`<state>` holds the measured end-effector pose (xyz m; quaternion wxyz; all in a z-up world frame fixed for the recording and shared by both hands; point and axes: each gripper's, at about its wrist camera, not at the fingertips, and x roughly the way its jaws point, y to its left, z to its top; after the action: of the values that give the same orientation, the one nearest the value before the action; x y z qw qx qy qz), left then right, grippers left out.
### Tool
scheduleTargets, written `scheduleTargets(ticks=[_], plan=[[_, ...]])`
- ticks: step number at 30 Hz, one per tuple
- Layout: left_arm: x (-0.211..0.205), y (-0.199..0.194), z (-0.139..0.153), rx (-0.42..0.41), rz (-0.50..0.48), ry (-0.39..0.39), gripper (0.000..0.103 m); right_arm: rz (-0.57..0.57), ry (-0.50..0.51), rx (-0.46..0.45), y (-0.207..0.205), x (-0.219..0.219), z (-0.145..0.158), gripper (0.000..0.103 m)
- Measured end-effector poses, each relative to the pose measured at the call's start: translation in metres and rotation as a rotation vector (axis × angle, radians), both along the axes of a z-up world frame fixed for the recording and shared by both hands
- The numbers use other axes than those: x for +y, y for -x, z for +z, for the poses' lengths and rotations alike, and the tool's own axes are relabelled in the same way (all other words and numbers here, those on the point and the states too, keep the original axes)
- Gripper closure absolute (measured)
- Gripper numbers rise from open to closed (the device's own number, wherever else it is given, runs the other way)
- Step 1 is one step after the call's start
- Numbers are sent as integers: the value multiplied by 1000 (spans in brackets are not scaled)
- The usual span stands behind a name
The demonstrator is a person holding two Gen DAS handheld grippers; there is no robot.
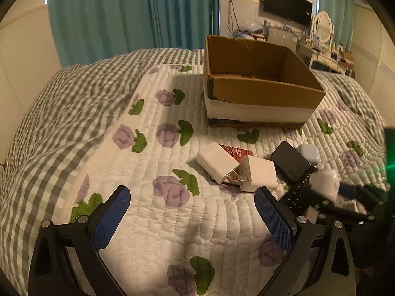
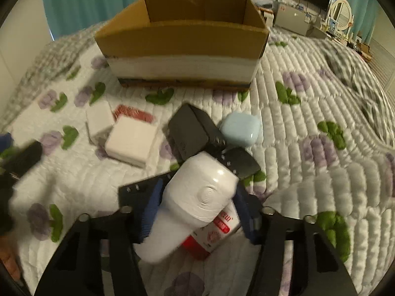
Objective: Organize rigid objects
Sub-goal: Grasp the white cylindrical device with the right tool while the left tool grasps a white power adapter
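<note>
One white plastic bottle with a red label (image 2: 195, 212) sat clamped between the jaws of my right gripper (image 2: 197, 212), gripped across its body, low over the bed and tipped cap-forward toward the open brown cardboard box (image 2: 182, 37); I judged that grip suited a lift into the box. My left gripper (image 1: 192, 219) hung with jaws wide apart and nothing between them, just short of the pile, free for the next pick. Beyond the bottle lay a long black remote (image 2: 237, 162), a dark rectangular case (image 2: 187, 130), a pale blue rounded case (image 2: 240, 129), two white square chargers (image 1: 234, 167) touching, and a red patterned card (image 1: 234, 151) beneath one. Everything rested on a white quilted floral bedspread (image 1: 148, 222) over grey checked bedding (image 1: 61, 103). Teal curtains (image 1: 111, 12), a wall-mounted television (image 1: 287, 5) and a cluttered dressing table (image 1: 325, 49) stood behind.
</note>
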<state>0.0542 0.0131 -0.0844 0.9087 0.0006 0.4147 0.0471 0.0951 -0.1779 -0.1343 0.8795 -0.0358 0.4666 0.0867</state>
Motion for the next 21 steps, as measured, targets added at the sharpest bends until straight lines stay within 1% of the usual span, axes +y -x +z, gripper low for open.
scheduleTargets(ticks=[4, 9, 12, 15, 17, 20, 21], plan=[[-14, -14, -4, 27, -31, -10, 0, 31, 22, -36, -7, -1, 23, 50], [-40, -34, -16, 59, -88, -26, 3, 58, 51, -58, -26, -14, 39, 50], [-54, -45, -29, 97, -94, -28, 4, 53, 10, -36, -32, -26, 37, 50], [-62, -55, -38, 141, -103, 9, 14, 45, -29, -23, -34, -36, 33, 50], [-67, -60, -43, 156, -122, 19, 14, 49, -41, -16, -35, -37, 29, 50], [-76, -66, -51, 184, -147, 5, 15, 47, -58, -2, -38, -40, 24, 50], [-78, -69, -55, 202, -144, 5, 22, 44, -68, 6, -39, -42, 23, 50]])
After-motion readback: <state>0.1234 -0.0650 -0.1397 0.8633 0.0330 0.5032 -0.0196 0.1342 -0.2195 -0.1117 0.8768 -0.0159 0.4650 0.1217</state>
